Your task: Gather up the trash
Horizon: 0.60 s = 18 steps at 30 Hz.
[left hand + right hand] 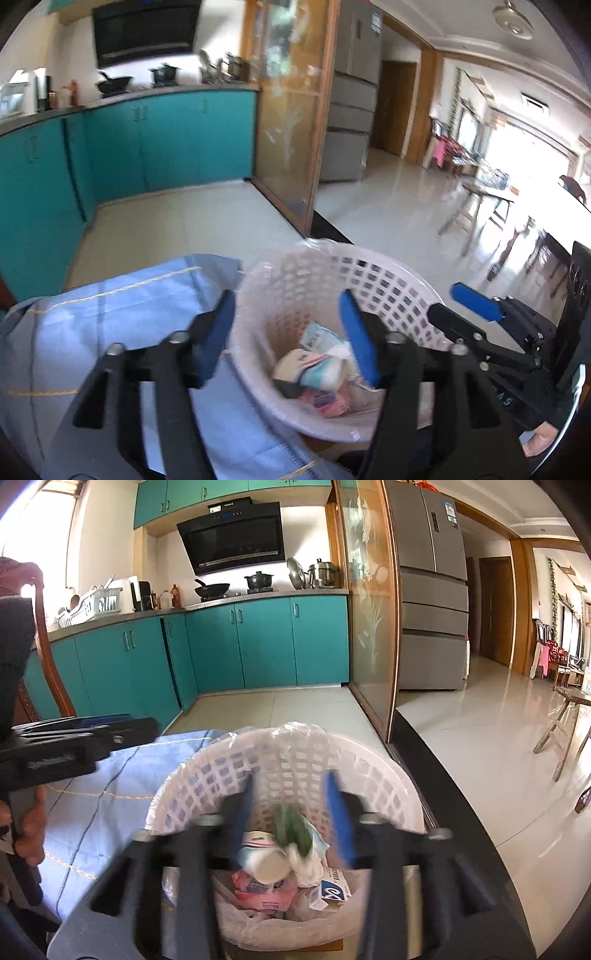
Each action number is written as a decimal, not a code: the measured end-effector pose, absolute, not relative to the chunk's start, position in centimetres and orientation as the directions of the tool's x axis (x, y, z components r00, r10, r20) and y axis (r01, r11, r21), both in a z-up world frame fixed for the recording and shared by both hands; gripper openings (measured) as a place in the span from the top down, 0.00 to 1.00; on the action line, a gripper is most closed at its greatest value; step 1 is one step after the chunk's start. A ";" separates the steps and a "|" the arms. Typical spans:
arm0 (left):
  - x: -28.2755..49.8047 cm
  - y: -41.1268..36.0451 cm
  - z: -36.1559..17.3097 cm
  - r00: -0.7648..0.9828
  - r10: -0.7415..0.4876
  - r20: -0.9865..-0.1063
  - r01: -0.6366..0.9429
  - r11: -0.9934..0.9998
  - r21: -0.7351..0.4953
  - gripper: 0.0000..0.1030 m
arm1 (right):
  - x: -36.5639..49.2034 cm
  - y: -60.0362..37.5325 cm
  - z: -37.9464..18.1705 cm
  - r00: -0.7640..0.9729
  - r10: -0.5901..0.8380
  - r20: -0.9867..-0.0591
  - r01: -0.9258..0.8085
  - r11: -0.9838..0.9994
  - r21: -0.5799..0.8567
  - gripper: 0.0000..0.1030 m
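A white lattice trash basket (373, 280) lined with a clear plastic bag stands on a table with a blue cloth; it also shows in the right wrist view (236, 768). Inside lie a white cup (267, 867), a crumpled tissue (306, 864), a pink wrapper (258, 890) and a green blurred piece (291, 827) falling in. My left gripper (288, 332) is open and empty over the basket's near rim. My right gripper (291, 816) is open above the basket, its fingers blurred. It also shows in the left wrist view (458, 306).
The blue tablecloth (110, 332) covers the table left of the basket. Teal kitchen cabinets (258, 646) and a stove counter stand behind. A glass sliding door (369, 609), a grey fridge (432, 590) and a dining area with wooden chairs (476, 210) lie to the right.
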State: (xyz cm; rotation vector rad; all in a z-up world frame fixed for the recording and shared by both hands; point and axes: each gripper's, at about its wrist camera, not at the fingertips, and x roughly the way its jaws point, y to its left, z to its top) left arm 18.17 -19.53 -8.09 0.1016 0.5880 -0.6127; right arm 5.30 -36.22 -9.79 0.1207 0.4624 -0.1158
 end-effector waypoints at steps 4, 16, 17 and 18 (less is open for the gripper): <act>15.8 -15.3 -7.2 0.747 -0.429 -0.508 0.482 0.875 -0.030 0.19 | 3.9 -34.4 -8.6 0.897 -0.080 -0.434 0.129 0.988 0.084 0.34; 5.8 -4.0 -5.1 0.865 -0.202 -0.460 0.250 0.967 0.045 0.03 | -4.6 -23.3 -5.7 0.914 -0.145 -0.380 0.152 0.988 -0.012 0.03; 4.6 -3.4 -4.8 0.867 -0.204 -0.454 0.258 0.964 0.059 0.03 | -5.2 -22.9 -5.4 0.916 -0.142 -0.375 0.151 0.989 -0.005 0.03; 3.6 -3.0 -4.7 0.873 -0.204 -0.442 0.259 0.964 0.067 0.03 | -5.7 -22.5 -5.1 0.917 -0.148 -0.370 0.156 0.988 -0.010 0.03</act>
